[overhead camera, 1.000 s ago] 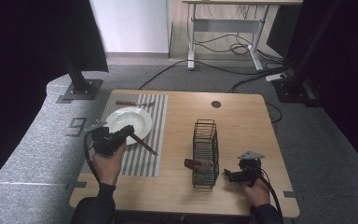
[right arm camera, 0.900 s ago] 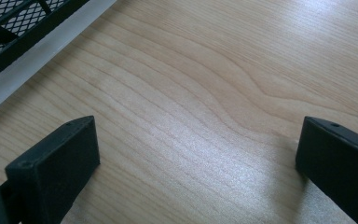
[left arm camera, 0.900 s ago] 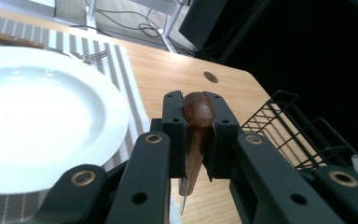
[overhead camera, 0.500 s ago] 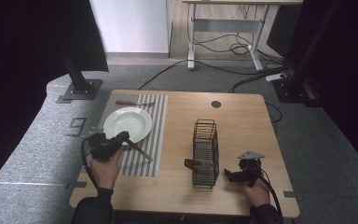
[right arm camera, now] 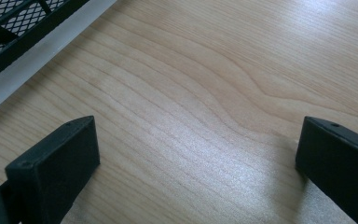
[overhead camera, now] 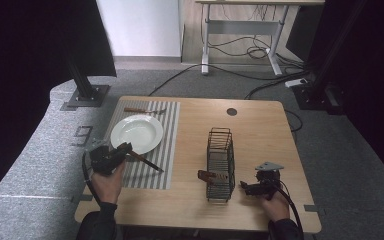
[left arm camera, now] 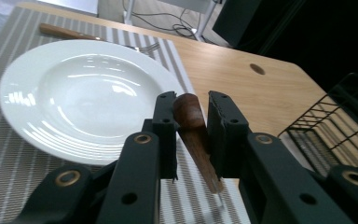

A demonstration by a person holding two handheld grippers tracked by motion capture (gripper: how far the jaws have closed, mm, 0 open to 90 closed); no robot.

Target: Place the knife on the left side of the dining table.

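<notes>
My left gripper [overhead camera: 122,149] [left arm camera: 191,109] is shut on the brown wooden handle of a knife [left arm camera: 193,126]. The knife [overhead camera: 147,162] slants out to the right over the striped placemat [overhead camera: 150,172]. The gripper sits just in front of the white plate [overhead camera: 136,132] [left arm camera: 84,91], by its near rim. A fork [overhead camera: 142,110] [left arm camera: 74,33] with a wooden handle lies on the mat beyond the plate. My right gripper [overhead camera: 245,188] [right arm camera: 196,140] is open, its jaws wide apart low over bare wood, right of the black wire basket [overhead camera: 221,162].
A wooden-handled utensil [overhead camera: 207,175] pokes out of the basket's left side. The basket's edge [right arm camera: 18,23] is in the right gripper view's top left, and its wires [left arm camera: 335,121] are on the left gripper view's right. The round cable hole [overhead camera: 231,111] is at the table's back.
My left gripper has drawn back a little toward the table's front with the knife held in it, off the plate's rim. The right gripper has stayed put.
</notes>
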